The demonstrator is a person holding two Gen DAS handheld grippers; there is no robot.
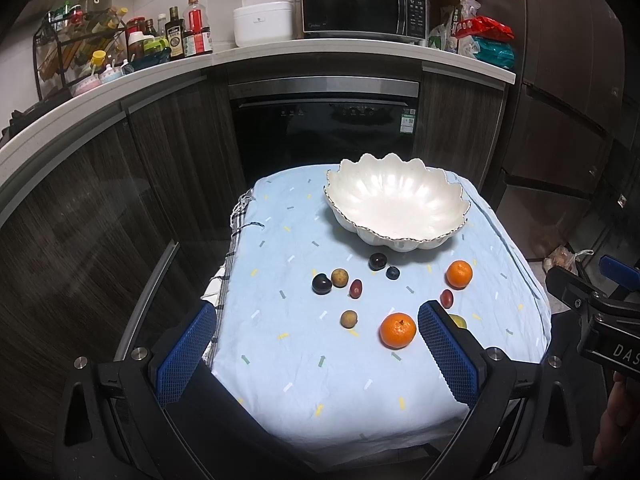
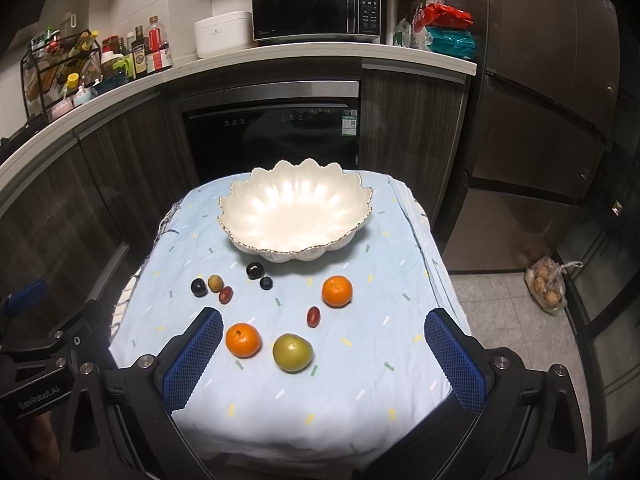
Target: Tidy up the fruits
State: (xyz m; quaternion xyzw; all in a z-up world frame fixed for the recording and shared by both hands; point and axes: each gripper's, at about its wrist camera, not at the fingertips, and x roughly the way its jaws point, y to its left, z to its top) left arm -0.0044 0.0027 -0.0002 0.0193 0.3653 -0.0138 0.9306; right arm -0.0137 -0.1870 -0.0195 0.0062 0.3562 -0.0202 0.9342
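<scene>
1. Both my grippers hover wide apart, holding nothing: left gripper (image 1: 316, 344), right gripper (image 2: 324, 348).
2. Fruits lie loose on the blue cloth (image 2: 360, 392); white bowl (image 2: 296, 208) beyond them is empty.
3. Green fruit (image 2: 292, 352) sits just ahead between my right fingers; near orange (image 2: 243, 339) just left of it, between my left gripper's fingers too.
4. Right looks nearer the green fruit; it's round, no axis to align.

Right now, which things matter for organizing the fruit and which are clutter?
Job: white bowl, two oranges, green citrus, small dark and red fruits on the blue cloth.
Lying about: microwave, rice cooker, bottle rack, floor bag.
</scene>
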